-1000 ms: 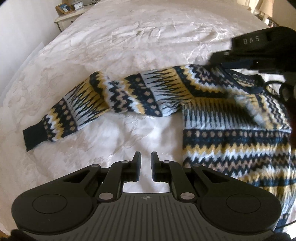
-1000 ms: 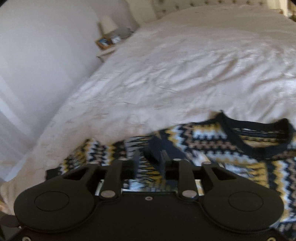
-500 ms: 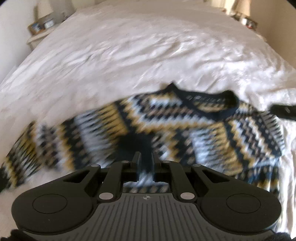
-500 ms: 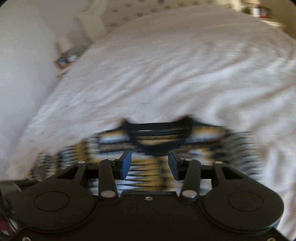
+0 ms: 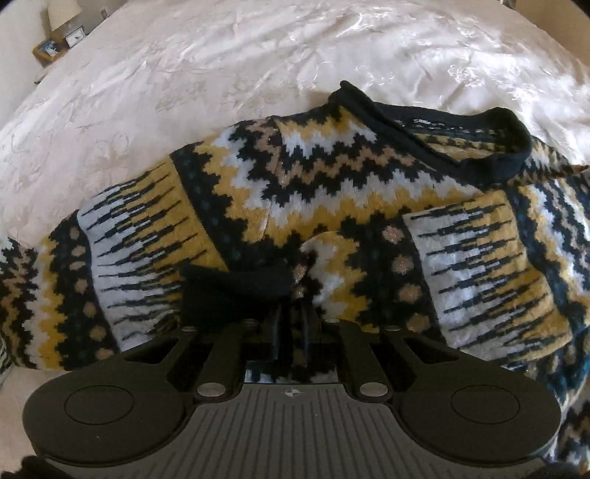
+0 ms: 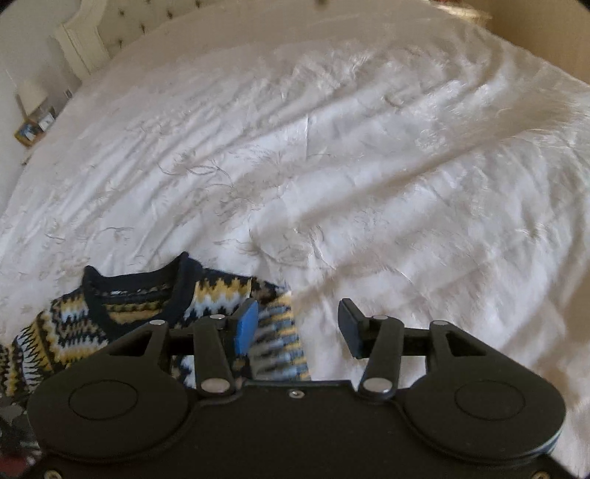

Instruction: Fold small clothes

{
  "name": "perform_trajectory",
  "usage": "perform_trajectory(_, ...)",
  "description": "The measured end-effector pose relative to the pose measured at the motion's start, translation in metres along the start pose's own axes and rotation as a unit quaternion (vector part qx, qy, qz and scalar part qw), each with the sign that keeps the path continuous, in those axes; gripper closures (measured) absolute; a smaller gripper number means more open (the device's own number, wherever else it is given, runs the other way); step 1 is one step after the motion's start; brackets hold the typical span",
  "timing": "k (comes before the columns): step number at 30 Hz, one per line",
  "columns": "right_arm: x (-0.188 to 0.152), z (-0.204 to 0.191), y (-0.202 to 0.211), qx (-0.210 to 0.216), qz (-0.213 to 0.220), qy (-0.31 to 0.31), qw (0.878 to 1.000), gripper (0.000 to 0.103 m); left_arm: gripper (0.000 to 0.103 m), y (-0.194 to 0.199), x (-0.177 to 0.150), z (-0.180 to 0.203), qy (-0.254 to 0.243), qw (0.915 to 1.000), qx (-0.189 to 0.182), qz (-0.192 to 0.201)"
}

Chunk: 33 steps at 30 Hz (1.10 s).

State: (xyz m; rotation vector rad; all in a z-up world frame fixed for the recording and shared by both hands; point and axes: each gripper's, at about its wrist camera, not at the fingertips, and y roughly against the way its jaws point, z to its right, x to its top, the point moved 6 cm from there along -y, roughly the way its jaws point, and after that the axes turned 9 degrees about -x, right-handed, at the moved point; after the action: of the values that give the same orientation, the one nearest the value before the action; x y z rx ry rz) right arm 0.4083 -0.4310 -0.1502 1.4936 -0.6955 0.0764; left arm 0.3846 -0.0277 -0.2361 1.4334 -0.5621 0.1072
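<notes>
A small knitted sweater with navy, yellow, white and tan zigzags lies on the white bed, neck hole toward the far right. One sleeve is folded across its chest, and its dark navy cuff sits in my left gripper, which is shut on it. In the right wrist view the sweater lies at the lower left. My right gripper is open and empty, just right of the sweater's shoulder edge, above bare bedcover.
The white embroidered bedcover spreads wide to the far side and right. A nightstand with a lamp, a clock and a picture frame stands off the far left corner. A headboard is at the far left.
My left gripper has carried the sleeve cuff from the left across onto the sweater's chest. My right gripper has let go, opened and swung right off the sweater.
</notes>
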Motion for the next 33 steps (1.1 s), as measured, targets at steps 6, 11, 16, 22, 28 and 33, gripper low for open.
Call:
perform_trajectory(6,0.019,-0.033,-0.053,0.013,-0.062,0.056,0.996,0.046,0.091,0.0,0.0,0.0,0.014,0.9999,0.0,0.0)
perform_trajectory(11,0.004,-0.042,-0.092,-0.007,-0.142,0.106,0.984,0.046,0.091,0.002,-0.001,-0.005,0.014,0.9999,-0.003,0.0)
perform_trajectory(16,0.002,0.005,-0.101,-0.115,-0.123,0.149,0.974,0.047,0.091,0.0,0.001,-0.003,0.014,0.9999,-0.002,-0.002)
perform_trajectory(22,0.004,0.057,-0.057,-0.048,-0.047,0.014,0.998,0.046,0.091,-0.001,0.001,0.0,0.012,0.9999,0.002,-0.003)
perform_trajectory(28,-0.049,0.051,-0.035,0.063,-0.064,-0.02,0.996,0.046,0.091,-0.001,0.001,0.0,0.002,1.0,0.004,-0.005)
perform_trajectory(33,-0.082,0.039,-0.048,0.113,-0.093,-0.057,0.988,0.044,0.091,-0.002,0.002,0.002,-0.014,0.9998,0.009,-0.011)
